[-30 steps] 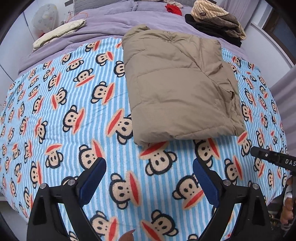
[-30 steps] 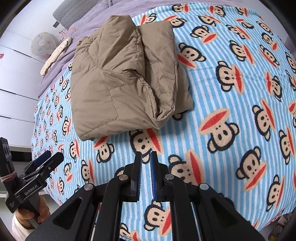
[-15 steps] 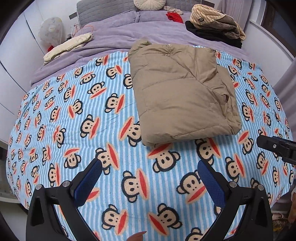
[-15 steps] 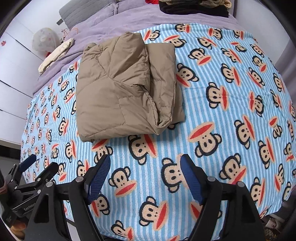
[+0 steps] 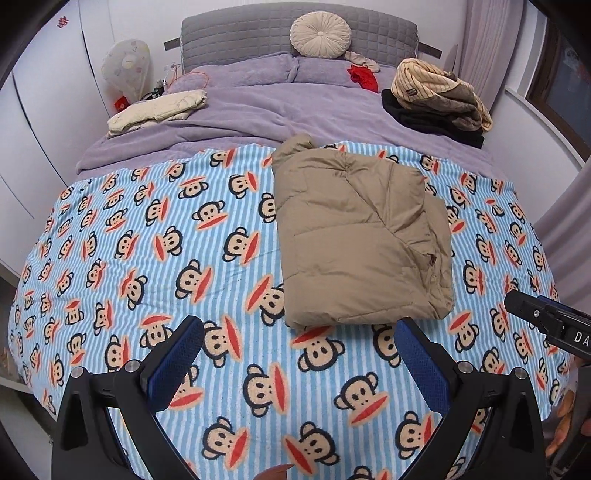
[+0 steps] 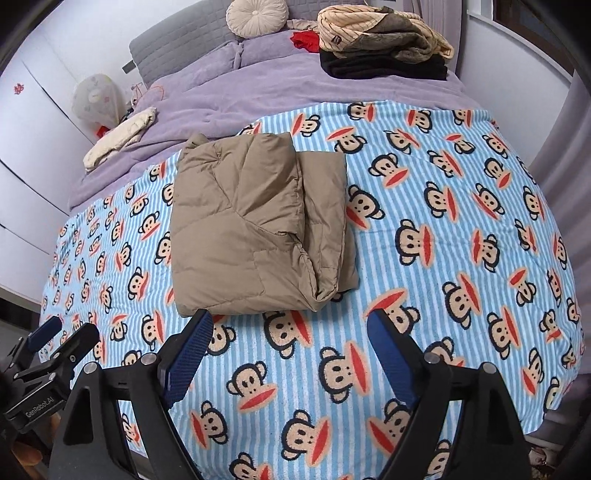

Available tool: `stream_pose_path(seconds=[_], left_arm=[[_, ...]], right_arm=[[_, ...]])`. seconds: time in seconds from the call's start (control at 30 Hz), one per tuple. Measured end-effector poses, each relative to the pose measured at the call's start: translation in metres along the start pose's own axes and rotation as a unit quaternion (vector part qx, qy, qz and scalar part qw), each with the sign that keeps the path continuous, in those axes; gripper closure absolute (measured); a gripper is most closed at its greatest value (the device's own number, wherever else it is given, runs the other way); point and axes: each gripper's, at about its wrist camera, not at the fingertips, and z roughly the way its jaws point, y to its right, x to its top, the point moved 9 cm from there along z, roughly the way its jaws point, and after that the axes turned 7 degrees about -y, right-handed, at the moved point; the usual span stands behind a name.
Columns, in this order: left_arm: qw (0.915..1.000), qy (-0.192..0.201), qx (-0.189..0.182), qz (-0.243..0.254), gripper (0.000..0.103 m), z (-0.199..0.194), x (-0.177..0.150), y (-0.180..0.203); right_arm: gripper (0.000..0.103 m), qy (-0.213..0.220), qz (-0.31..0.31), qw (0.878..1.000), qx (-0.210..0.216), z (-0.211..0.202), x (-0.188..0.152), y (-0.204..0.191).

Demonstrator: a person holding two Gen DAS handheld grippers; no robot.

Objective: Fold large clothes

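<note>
A tan padded jacket (image 5: 362,236) lies folded into a thick rectangle on the blue striped monkey blanket (image 5: 147,258), right of the bed's middle. My left gripper (image 5: 298,323) hangs open above the blanket, just short of the jacket's near edge, with nothing between its blue pads. In the right wrist view the same jacket (image 6: 258,229) sits ahead and slightly left. My right gripper (image 6: 290,314) is above the blanket near the jacket's front edge, its jaws opening wide and empty. Each gripper also shows at the edge of the other's view.
A stack of folded clothes (image 5: 439,103) sits at the back right on the purple duvet (image 5: 277,107), and a cream garment (image 5: 159,110) at the back left. A round cushion (image 5: 319,35) leans on the grey headboard. A curtain (image 5: 565,221) hangs at the right.
Both grippers have risen and drawn back, so more of the bed shows. The right gripper went from shut to wide open. The jacket has stayed put.
</note>
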Motion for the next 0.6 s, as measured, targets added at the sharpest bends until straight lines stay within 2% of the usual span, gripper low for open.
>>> stream_pose_path(seconds=[0.33,0.6], left_arm=[[0.9995,0.026,-0.001,-0.017,0.000,-0.037,0.013,-0.004],[0.9992,0.030,0.007,-0.023,0.000,-0.047,0.014,-0.007]], right_arm=[[0.016,0.029,-0.012,0.999,-0.024,-0.033,0.010,-0.005],[0.016,0.048,-0.025,0.998,-0.037,-0.051,0.015,-0.012]])
